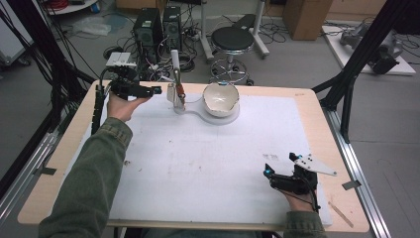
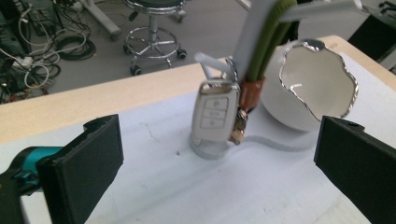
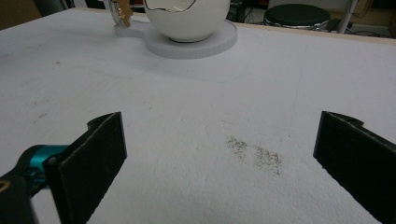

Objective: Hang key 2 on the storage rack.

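Note:
A white-and-silver car key fob [image 2: 215,113] hangs from an upright white stand [image 1: 175,63] on a green strap [image 2: 270,42], with small brass-coloured keys beside it. Right of the stand, a white bowl [image 1: 221,97] with a wavy silver rim sits on the stand's flat white base [image 1: 229,117]. My left gripper [image 1: 157,90] is level at the table's far left, pointing at the fob from a short way off. Its jaws stand wide apart with nothing between them [image 2: 219,140]. Near the front right, my right gripper [image 1: 280,164] rests open over the bare white mat [image 3: 219,140].
A white mat [image 1: 208,158] covers most of the wooden table [image 1: 59,153]. Beyond the far edge are a black stool [image 1: 233,39], computer towers [image 1: 148,27] and loose cables on the floor. Black frame posts [image 1: 349,74] stand at the table's sides.

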A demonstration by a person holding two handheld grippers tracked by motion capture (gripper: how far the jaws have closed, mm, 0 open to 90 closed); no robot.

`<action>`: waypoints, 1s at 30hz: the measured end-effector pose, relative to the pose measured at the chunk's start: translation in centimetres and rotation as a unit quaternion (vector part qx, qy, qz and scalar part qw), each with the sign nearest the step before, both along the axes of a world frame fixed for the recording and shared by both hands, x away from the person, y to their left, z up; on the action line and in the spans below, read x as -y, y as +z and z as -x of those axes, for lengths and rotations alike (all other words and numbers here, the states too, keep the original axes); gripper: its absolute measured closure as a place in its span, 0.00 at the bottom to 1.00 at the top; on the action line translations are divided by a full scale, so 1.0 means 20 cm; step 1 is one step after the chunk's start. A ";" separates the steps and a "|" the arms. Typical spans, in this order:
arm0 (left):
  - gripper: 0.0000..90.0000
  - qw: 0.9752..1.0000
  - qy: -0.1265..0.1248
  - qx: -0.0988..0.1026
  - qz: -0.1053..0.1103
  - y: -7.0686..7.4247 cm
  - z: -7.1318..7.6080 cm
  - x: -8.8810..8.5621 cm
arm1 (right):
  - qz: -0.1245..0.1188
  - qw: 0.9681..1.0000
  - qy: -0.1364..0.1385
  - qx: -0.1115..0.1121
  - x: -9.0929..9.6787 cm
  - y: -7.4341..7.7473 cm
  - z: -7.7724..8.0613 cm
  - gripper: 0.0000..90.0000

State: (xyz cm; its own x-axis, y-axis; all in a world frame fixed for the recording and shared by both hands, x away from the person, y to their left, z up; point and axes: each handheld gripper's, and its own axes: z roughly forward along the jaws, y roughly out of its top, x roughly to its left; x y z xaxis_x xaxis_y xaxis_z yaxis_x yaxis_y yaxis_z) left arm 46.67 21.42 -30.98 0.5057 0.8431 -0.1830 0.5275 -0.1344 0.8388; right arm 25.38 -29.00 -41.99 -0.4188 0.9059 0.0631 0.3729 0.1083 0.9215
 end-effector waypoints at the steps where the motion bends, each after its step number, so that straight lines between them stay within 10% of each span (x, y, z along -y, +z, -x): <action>1: 0.02 1.000 -0.004 -0.001 0.004 0.00 0.01 0.00 | 0.000 1.000 0.001 0.000 0.00 0.00 0.00 0.02; 30: 0.02 0.999 -0.030 0.002 -0.015 -0.13 0.30 -0.03 | 0.002 1.000 -0.002 -0.001 0.00 0.00 0.00 0.02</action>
